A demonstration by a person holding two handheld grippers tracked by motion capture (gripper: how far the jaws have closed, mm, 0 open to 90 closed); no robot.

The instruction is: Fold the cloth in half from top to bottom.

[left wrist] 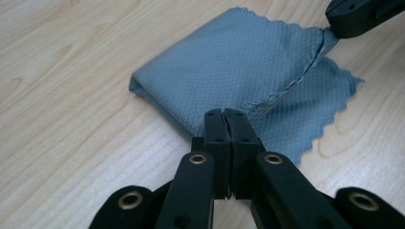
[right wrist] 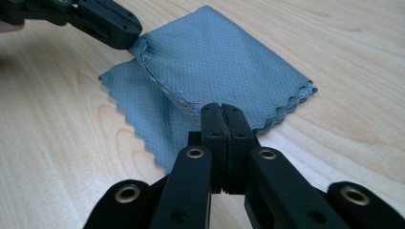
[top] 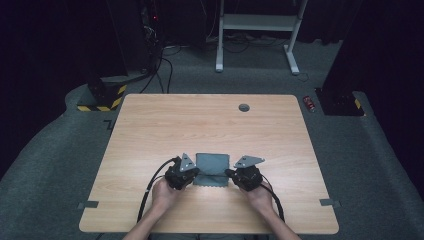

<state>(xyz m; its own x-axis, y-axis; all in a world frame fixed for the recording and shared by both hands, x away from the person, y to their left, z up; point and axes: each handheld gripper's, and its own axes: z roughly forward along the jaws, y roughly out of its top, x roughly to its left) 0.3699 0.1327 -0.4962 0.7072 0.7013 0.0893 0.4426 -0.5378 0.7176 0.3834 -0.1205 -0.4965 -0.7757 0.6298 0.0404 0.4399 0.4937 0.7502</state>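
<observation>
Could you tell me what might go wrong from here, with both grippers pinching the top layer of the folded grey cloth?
1. The left gripper and right gripper each hold the cloth only by a thin bit of its edge, so a corner could slip free as the fold is carried on.
2. The scalloped lower layer lies loose on the table and may drag or bunch, leaving the fold uneven.
3. If the hands move unevenly, the top layer could twist.

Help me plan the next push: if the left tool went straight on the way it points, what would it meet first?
The left tool is already shut on the near corner of the grey cloth, so it would press into the cloth itself. Beyond that, the right tool holds the far corner, probably slightly off that line.
</observation>
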